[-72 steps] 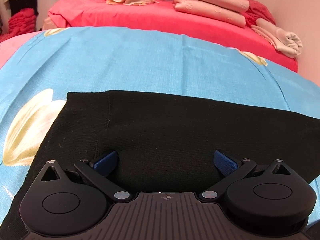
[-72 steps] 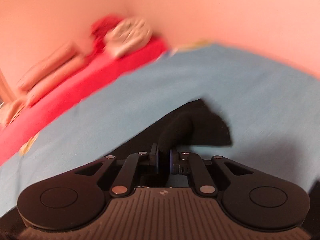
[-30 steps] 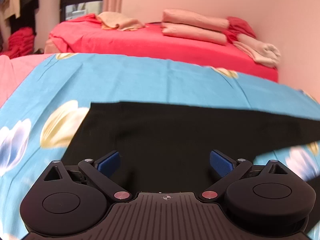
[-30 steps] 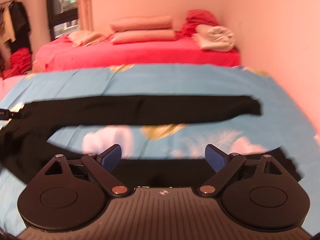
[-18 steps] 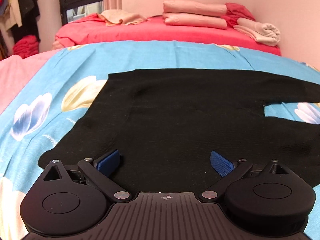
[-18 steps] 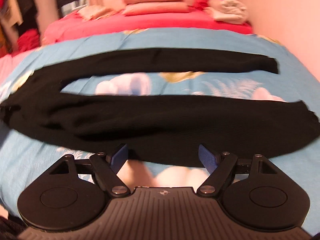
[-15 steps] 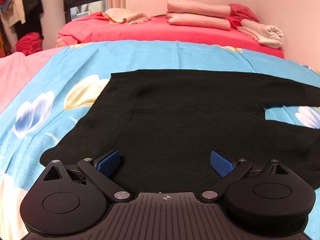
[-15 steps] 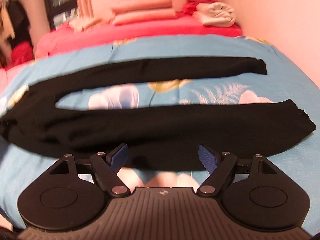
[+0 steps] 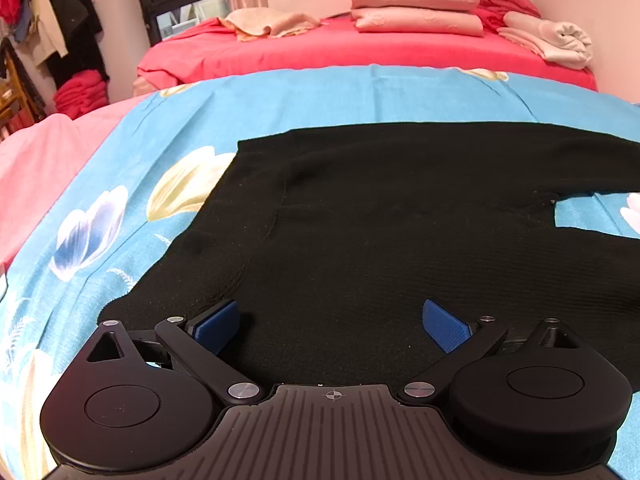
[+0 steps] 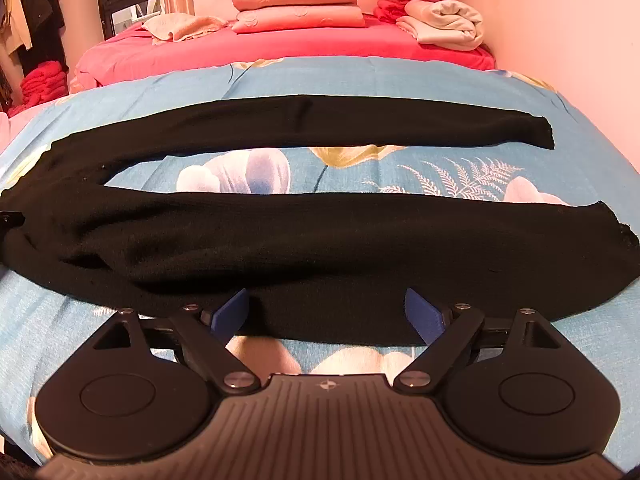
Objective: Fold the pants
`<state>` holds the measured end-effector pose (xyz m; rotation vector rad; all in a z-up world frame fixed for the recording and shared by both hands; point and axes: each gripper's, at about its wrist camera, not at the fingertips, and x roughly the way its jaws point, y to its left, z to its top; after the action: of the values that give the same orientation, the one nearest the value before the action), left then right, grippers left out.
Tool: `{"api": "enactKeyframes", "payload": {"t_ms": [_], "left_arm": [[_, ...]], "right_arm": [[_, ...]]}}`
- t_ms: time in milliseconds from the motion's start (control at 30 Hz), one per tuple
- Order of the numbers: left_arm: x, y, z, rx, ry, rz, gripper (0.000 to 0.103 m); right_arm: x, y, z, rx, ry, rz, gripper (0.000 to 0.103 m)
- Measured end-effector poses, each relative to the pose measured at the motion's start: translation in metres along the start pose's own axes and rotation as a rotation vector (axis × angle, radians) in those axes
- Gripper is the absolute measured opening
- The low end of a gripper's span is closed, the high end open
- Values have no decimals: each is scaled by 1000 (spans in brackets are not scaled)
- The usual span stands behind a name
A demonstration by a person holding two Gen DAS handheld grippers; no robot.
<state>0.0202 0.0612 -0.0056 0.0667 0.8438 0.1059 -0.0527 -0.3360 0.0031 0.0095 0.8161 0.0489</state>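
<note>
- Bedroom, pink walls. Blue floral bedsheet (image 10: 352,76) covers the near bed; red bed (image 9: 360,50) behind carries folded pink bedding (image 10: 296,4) and a rolled pale towel (image 9: 560,42). Clothes hang at far left.
- Black pants (image 10: 320,236) lie flat on the bedsheet, both legs stretched sideways and apart, floral cloth showing between them. Far leg (image 10: 320,126) is narrow and straight; near leg (image 10: 360,248) looks bunched and wrinkled towards the waist end.
- Left gripper (image 9: 332,322): jaws spread wide, nothing pinched, hanging over the waist and seat panel (image 9: 400,220); black fabric fills the gap beneath the blue pads.
- Right gripper (image 10: 327,314): jaws wide and opening, nothing gripped; near edge of the near leg lies just under and between the pads, bare sheet closer in.
- Risks, as judged: pads may catch the bedsheet along with the knit, dragging it. A pinch of only the top layer would let the leg peel apart. Uneven lift between the two hands would skew the fold; wrinkles near the waist could get trapped inside it.
</note>
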Motion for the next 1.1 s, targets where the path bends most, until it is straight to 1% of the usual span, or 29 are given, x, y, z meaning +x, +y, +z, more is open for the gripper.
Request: {"api": "enactKeyframes", "payload": {"t_ms": [267, 400, 533, 600, 667, 700, 767, 800, 867, 900, 933, 1033, 1100], "left_arm": [[1, -2, 1, -2, 7, 9, 103], [-1, -4, 3, 1, 18, 20, 103], [-22, 0, 2, -28, 10, 9, 103], [-40, 7, -2, -54, -5, -30, 103], [-53, 18, -9, -89, 2, -82, 103], [-56, 24, -12, -107, 20, -100, 103], [-56, 37, -20, -169, 83, -141, 103], [-54, 46, -24, -213, 118, -178, 103], [-46, 61, -30, -319, 179, -285, 103], [-42, 67, -32, -368, 180, -327, 103], [-41, 72, -33, -407, 168, -344, 103], [-32, 78, -29, -493, 146, -382, 103], [-24, 78, -25, -520, 142, -385, 103]], "right_arm": [[2, 4, -1, -10, 2, -1, 94], [2, 4, -1, -12, 0, 1, 95], [-2, 0, -1, 7, -4, 9, 94], [-11, -7, -2, 49, -14, 20, 92], [-23, -20, -5, 119, -32, 53, 91], [-29, -28, -7, 158, -42, 64, 91], [-39, -44, -11, 230, -50, 66, 86], [-43, -52, -14, 270, -48, 64, 85], [-48, -69, -20, 359, -39, 63, 83], [-50, -77, -23, 400, -39, 62, 83], [-51, -84, -26, 442, -42, 66, 83], [-51, -104, -34, 584, -56, 88, 82], [-48, -114, -38, 657, -63, 101, 80]]}}
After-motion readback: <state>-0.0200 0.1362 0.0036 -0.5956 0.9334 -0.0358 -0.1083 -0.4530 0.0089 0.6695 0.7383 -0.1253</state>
